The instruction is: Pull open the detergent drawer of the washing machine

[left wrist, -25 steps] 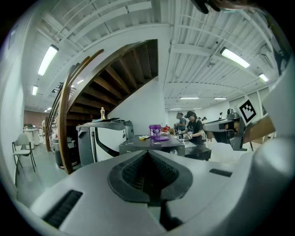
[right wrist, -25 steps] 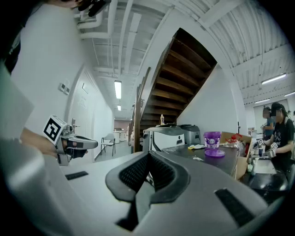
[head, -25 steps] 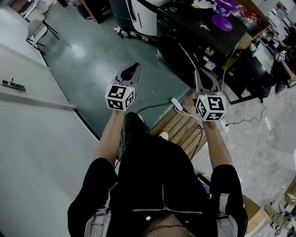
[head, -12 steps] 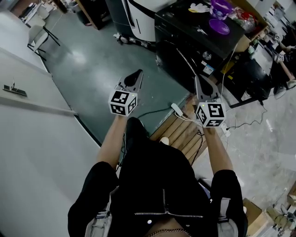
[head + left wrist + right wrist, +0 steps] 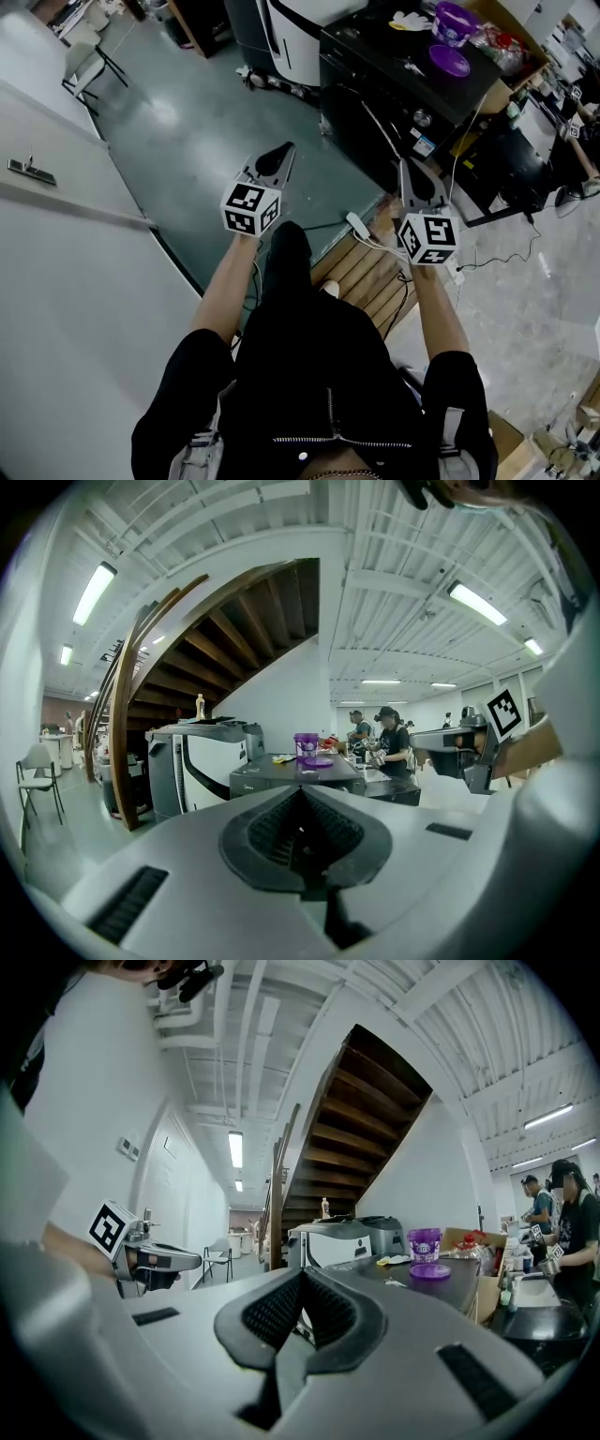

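**Both grippers clenched and empty, short of the washing machine**

The dark washing machine stands ahead of the person, at the upper right of the head view, across a strip of green floor. Its front panel faces the grippers and carries a round dial. The detergent drawer cannot be picked out on that panel in any view. On the lid sit a purple tub and, just beside it, a flat purple lid.

The right gripper is the nearer of the two to the machine. It points toward the front panel but is apart from it. In its own view the right gripper has its ribbed pads pressed together at the tip with nothing between them. The machine top and the purple tub show beyond it.

The left gripper is held out over the green floor, well apart from the machine. Its jaws are fully closed on nothing and touch nothing.

Below the right gripper lie a slatted wooden pallet and a white power strip with its cables. A white and black appliance stands left of the washing machine. A folding chair stands at the far left, and a wooden staircase rises behind.
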The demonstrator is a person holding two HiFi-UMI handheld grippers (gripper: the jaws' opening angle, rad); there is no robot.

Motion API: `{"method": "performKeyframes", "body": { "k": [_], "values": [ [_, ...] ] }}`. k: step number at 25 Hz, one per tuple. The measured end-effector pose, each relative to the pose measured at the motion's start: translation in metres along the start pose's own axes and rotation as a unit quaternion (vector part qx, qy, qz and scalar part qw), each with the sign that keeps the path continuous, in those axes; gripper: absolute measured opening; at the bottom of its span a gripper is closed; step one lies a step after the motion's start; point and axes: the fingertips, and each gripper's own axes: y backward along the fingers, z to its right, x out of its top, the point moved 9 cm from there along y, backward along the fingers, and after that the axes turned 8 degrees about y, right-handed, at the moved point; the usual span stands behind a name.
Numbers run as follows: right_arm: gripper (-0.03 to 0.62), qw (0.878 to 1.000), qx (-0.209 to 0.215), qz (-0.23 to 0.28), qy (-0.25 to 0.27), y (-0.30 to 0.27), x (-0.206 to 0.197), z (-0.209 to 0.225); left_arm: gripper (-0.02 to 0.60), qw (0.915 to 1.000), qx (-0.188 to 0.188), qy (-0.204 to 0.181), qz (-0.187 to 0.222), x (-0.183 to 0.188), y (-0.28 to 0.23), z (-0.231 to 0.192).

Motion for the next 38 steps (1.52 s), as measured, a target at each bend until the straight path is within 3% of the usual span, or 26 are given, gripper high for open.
{"method": "performKeyframes", "body": {
  "k": [8, 23, 38],
  "values": [
    [0.006, 1.0, -0.004, -0.003, -0.002, -0.022, 0.002, 0.006, 0.014, 0.9998, -0.01, 0.014, -0.003, 0.001, -0.025, -0.017],
    [0.006, 1.0, -0.014, -0.014, -0.014, -0.108, -0.006, 0.028, 0.014, 0.9984, -0.043, 0.034, -0.008, 0.005, -0.12, -0.07],
    [0.006, 0.999, -0.016, -0.036, -0.006, -0.195, -0.035, 0.058, 0.014, 0.9953, -0.062, 0.068, -0.031, -0.019, -0.222, -0.125]
  ]
}}
